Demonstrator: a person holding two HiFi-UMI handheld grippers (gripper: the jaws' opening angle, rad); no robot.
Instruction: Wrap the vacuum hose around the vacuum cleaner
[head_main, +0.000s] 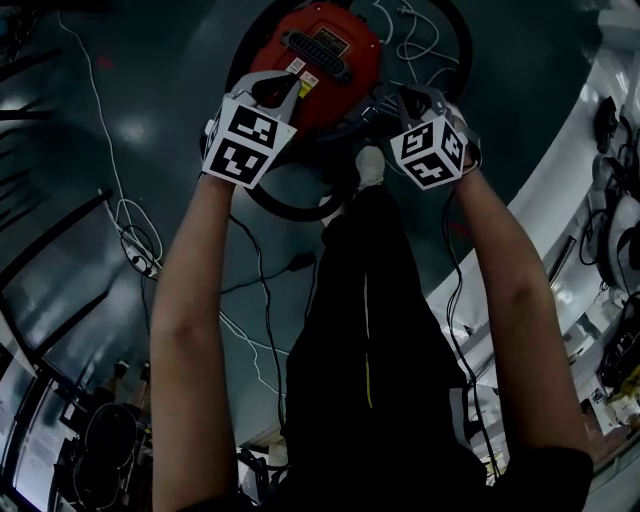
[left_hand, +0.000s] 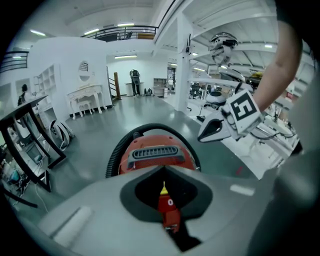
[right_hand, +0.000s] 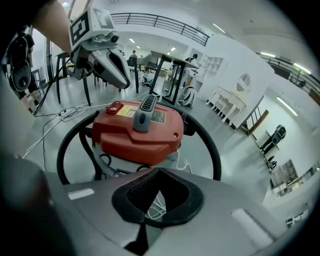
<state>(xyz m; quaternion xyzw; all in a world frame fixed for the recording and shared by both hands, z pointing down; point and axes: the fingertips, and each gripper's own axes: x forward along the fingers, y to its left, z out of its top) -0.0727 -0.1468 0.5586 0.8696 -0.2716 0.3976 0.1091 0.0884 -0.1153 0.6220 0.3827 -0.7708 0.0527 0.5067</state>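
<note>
Grey hall floor (head_main: 150, 130); black ribbed hose (right_hand: 214, 147) loops red canister vacuum cleaner (right_hand: 140, 132); left gripper (left_hand: 165, 172), right gripper (right_hand: 157, 172) above it, both closed, empty; wrapping seemingly near done; next needs jaws opened to take hose.

Hose (right_hand: 214, 150) loops around vacuum cleaner (right_hand: 135, 135) on the floor (right_hand: 242, 165)

A red vacuum cleaner (head_main: 320, 60) stood on the glossy grey floor (head_main: 150, 100) at upper centre, black hose (right_hand: 212, 145) looped around it, white cable (head_main: 133, 232) trailing left.
</note>
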